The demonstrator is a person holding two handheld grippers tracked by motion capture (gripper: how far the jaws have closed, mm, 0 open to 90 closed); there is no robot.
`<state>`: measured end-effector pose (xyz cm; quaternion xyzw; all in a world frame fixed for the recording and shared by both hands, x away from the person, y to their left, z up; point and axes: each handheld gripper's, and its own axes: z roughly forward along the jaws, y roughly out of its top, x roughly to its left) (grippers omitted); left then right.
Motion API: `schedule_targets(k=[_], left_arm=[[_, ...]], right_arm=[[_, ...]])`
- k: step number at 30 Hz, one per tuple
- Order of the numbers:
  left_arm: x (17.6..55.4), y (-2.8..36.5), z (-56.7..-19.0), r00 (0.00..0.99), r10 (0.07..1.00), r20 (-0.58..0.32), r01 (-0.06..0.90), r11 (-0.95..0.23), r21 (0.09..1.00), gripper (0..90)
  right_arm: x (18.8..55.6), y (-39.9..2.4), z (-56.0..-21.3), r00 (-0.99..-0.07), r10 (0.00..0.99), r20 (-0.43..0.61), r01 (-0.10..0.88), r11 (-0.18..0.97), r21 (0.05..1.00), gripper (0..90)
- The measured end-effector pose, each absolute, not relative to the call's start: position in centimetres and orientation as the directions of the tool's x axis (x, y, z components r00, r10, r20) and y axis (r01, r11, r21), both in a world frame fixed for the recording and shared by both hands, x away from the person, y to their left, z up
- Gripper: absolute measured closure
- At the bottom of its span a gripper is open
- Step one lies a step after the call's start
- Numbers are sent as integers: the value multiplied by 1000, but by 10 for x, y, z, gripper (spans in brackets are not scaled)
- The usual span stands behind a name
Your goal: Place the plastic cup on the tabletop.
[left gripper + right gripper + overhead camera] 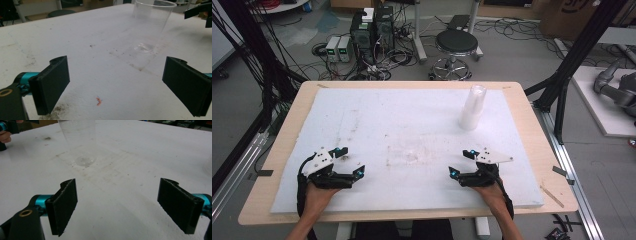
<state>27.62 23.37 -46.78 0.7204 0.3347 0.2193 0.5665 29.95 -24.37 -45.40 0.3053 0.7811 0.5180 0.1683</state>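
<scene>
A single clear plastic cup (152,25) stands upright on the white foam board (362,115), between the two grippers and a little beyond them; it rises at the upper left of the right gripper view (80,142). In the high view it is only a faint outline (410,150). My left gripper (352,161) rests low on the board's near left. Its jaws are wide apart with nothing between them (118,87). My right gripper (460,162) sits at the near right, jaws also wide apart and empty (121,205). Each points inward toward the cup.
A stack of clear cups (472,107) stands at the board's far right. The wooden table (292,120) frames the board. A small orange scrap (99,100) lies near the left jaws. A stool (456,44), computer boxes (372,30) and cables lie beyond the table.
</scene>
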Motion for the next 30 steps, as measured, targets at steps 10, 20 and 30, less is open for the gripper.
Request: schedule_targets(k=[10, 20, 30], left_arm=[[277, 235, -468, 669, 739, -81, 247, -118, 962, 75], [276, 234, -468, 677, 734, -62, 232, -132, 964, 75], [276, 234, -468, 666, 743, -69, 240, -125, 963, 75]], right_arm=[[297, -243, -454, -759, 650, 38, 287, 281, 916, 162], [298, -243, -454, -764, 643, 43, 289, 283, 915, 162], [298, -245, -454, -764, 644, 49, 287, 271, 919, 162]])
